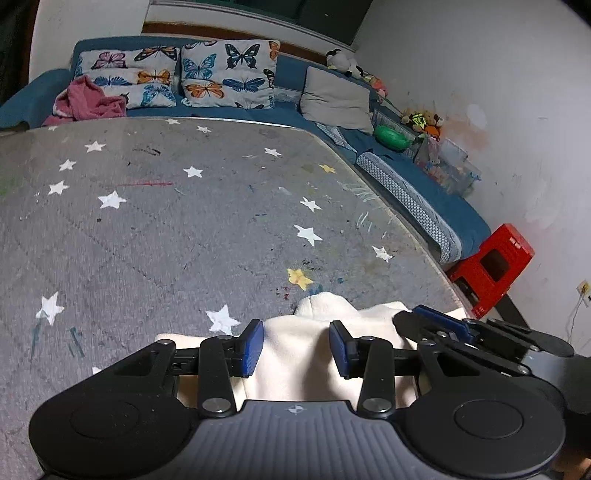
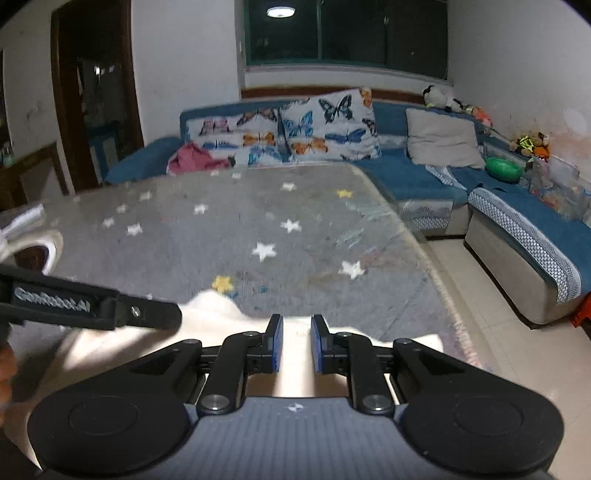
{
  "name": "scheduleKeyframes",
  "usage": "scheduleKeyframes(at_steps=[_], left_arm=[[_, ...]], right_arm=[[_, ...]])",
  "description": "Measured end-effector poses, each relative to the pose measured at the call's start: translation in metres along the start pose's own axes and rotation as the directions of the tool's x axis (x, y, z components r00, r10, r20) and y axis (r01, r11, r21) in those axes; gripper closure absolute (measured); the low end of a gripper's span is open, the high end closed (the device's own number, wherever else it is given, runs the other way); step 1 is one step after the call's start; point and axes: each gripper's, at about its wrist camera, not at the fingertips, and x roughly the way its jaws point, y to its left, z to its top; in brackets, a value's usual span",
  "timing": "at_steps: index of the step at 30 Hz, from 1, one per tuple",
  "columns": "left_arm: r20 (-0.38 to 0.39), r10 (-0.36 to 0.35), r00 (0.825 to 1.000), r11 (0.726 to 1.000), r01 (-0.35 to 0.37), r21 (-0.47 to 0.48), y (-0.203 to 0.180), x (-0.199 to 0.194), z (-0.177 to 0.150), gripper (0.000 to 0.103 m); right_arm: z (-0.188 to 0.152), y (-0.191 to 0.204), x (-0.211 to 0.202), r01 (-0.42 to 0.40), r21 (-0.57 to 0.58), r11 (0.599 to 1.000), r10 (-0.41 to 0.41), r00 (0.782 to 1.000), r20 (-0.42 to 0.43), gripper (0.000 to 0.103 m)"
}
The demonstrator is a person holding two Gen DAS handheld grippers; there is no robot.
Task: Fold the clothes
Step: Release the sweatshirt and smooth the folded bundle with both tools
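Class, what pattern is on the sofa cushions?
Colourful butterflies on the sofa cushions; clearest in the left wrist view.

Blue corner sofa [image 2: 424,177], butterfly cushions [image 2: 325,125], dark window [image 2: 347,33], white walls [image 2: 184,55], tiled floor [image 2: 491,314]

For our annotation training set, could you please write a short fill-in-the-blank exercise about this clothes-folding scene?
1. The cream garment lies on a grey mat printed with ____.
2. The two large sofa cushions are patterned with ____.
3. The left gripper has its jaws ____, with the garment between them.
4. The crumpled cloth on the sofa's left end is ____ in colour.

Missing words: stars; butterflies; open; pink
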Motion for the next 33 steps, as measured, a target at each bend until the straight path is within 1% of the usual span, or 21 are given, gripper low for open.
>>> scheduleKeyframes(at_steps=[5,6,7,8,11,14,16,18,20,21,22,23,28,33], left_arm=[[0.007,-0.002,1.000,1.000,0.002,0.011,-0.002,-0.008,-0.001,0.059],[0.010,-0.004,1.000,1.000,0.004,0.014,-0.003,-0.010,-0.001,0.059],[0.013,-0.005,1.000,1.000,0.005,0.017,-0.004,-0.013,-0.002,0.059],[0.017,-0.006,1.000,1.000,0.006,0.026,-0.005,-0.016,-0.004,0.059],[0.035,-0.007,0.999,0.997,0.004,0.073,-0.012,-0.029,-0.013,0.059],[0.052,-0.004,0.999,0.992,-0.002,0.123,-0.019,-0.041,-0.023,0.058],[0.061,0.009,0.998,0.986,-0.019,0.166,-0.026,-0.048,-0.032,0.058],[0.069,0.024,0.997,0.978,-0.038,0.207,-0.033,-0.054,-0.041,0.057],[0.070,0.037,0.997,0.971,-0.053,0.231,-0.038,-0.058,-0.049,0.055],[0.070,0.044,0.997,0.969,-0.059,0.240,-0.039,-0.059,-0.053,0.054],[0.069,0.050,0.996,0.966,-0.066,0.249,-0.041,-0.061,-0.057,0.052],[0.069,0.057,0.996,0.963,-0.073,0.258,-0.043,-0.062,-0.060,0.051],[0.054,0.076,0.996,0.957,-0.088,0.275,-0.045,-0.067,-0.077,0.049],[0.044,0.086,0.995,0.959,-0.094,0.268,-0.040,-0.073,-0.086,0.044]], right_arm=[[-0.003,0.004,-0.006,-0.012,-0.013,1.000,0.012,1.000,-0.006,0.085],[-0.004,0.005,-0.008,-0.015,-0.016,1.000,0.014,1.000,-0.007,0.084],[-0.004,0.006,-0.009,-0.017,-0.018,1.000,0.017,1.000,-0.008,0.080],[-0.005,0.007,-0.010,-0.019,-0.021,1.000,0.019,1.000,-0.010,0.079],[-0.008,0.010,-0.016,-0.029,-0.030,0.999,0.028,0.999,-0.016,0.078],[-0.019,0.013,-0.029,-0.027,-0.038,0.999,0.027,0.999,-0.020,0.076],[-0.026,0.015,-0.037,-0.025,-0.043,0.999,0.024,0.999,-0.021,0.072],[-0.033,0.017,-0.045,-0.023,-0.048,0.999,0.022,0.999,-0.023,0.072],[-0.040,0.019,-0.053,-0.021,-0.053,0.998,0.020,0.999,-0.025,0.070],[-0.044,0.020,-0.057,-0.020,-0.056,0.998,0.019,0.999,-0.026,0.067],[-0.047,0.021,-0.061,-0.019,-0.058,0.998,0.017,0.999,-0.027,0.065],[-0.051,0.022,-0.065,-0.018,-0.061,0.998,0.016,0.999,-0.028,0.065],[-0.065,0.025,-0.079,-0.008,-0.054,0.999,0.006,1.000,-0.028,0.063],[-0.072,0.028,-0.087,0.006,-0.044,0.999,-0.007,1.000,-0.021,0.059]])
